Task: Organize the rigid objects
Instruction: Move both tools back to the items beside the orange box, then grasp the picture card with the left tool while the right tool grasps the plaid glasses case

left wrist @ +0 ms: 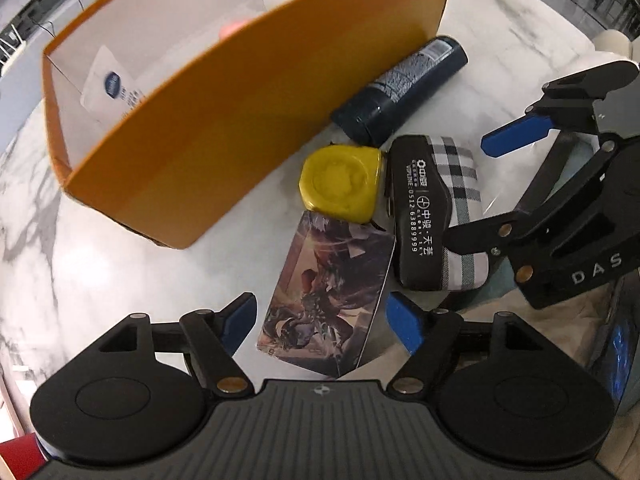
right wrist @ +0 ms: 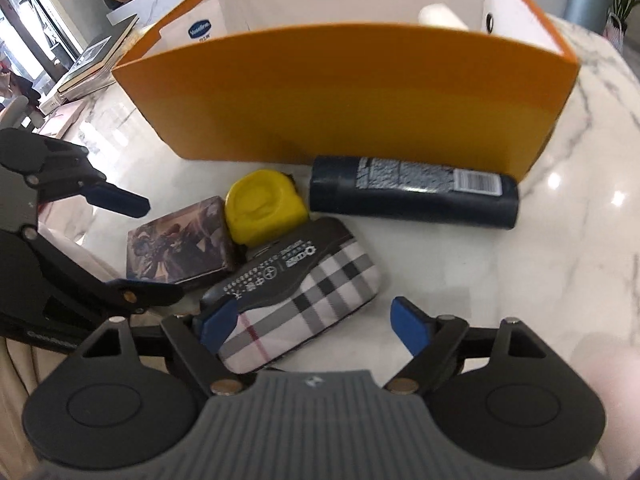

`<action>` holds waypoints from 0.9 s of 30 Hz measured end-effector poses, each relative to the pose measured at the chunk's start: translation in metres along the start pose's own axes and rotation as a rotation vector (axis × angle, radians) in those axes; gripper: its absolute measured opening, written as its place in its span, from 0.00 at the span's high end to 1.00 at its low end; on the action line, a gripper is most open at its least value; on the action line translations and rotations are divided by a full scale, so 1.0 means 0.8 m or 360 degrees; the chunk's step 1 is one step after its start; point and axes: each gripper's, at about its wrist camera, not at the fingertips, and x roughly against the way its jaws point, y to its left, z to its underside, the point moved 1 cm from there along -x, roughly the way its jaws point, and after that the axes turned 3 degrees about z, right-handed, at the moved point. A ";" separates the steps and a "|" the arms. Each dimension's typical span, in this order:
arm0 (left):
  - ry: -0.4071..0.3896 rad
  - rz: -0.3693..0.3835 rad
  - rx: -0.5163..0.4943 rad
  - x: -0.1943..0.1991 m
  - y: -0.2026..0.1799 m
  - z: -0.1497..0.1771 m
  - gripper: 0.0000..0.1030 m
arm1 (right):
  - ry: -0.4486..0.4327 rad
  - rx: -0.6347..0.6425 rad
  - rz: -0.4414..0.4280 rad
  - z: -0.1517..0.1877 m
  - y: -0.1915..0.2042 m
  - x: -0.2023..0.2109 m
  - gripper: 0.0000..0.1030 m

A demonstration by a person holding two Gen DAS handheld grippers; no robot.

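We see both tongs wide, empty. Left gripper [left wrist: 320,324] straddles the card box [left wrist: 326,300], long axis toward 1 o'clock; right gripper [right wrist: 310,326] over the plaid case [right wrist: 312,308], axis toward 2 o'clock.

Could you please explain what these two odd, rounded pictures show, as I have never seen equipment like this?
No robot is here: a person holds one pair of tongs in each hand, each with a wide-angle camera looking along its blue-tipped fingers. One picture is from the left tongs, the other from the right tongs. Both stand open and hold nothing. On the marble table lie a picture card box, a yellow tape measure, a plaid case with a black tool on it, and a dark bottle. Behind them is an orange box, probably where they go.
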 end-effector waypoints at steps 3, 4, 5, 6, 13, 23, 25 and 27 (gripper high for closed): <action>0.0038 0.0007 -0.0013 -0.008 0.000 -0.003 0.16 | 0.0022 -0.0004 -0.0018 0.000 0.004 -0.009 0.19; 0.0060 0.0008 -0.0018 -0.011 -0.001 -0.004 0.18 | 0.0026 -0.0002 -0.0024 0.001 0.005 -0.011 0.19; 0.0080 0.0010 -0.0025 -0.015 -0.002 -0.004 0.20 | 0.0025 -0.0002 -0.0030 0.001 0.006 -0.013 0.18; 0.0094 0.0011 -0.0027 -0.018 -0.002 -0.004 0.21 | 0.0023 -0.0004 -0.0035 0.002 0.006 -0.014 0.18; 0.0140 0.0026 0.0005 -0.033 0.001 -0.006 0.26 | 0.0002 -0.0009 -0.0027 -0.005 0.010 -0.021 0.15; 0.0137 0.0035 0.0172 -0.037 0.013 -0.001 0.29 | -0.0025 -0.0025 -0.0013 -0.012 0.005 -0.017 0.32; 0.0151 0.0028 0.0289 -0.038 0.018 0.002 0.29 | -0.0020 -0.0033 -0.0024 -0.012 0.000 -0.016 0.35; 0.0168 0.0021 0.0354 -0.040 0.017 0.000 0.29 | -0.0023 -0.0046 -0.0022 -0.013 -0.007 -0.013 0.40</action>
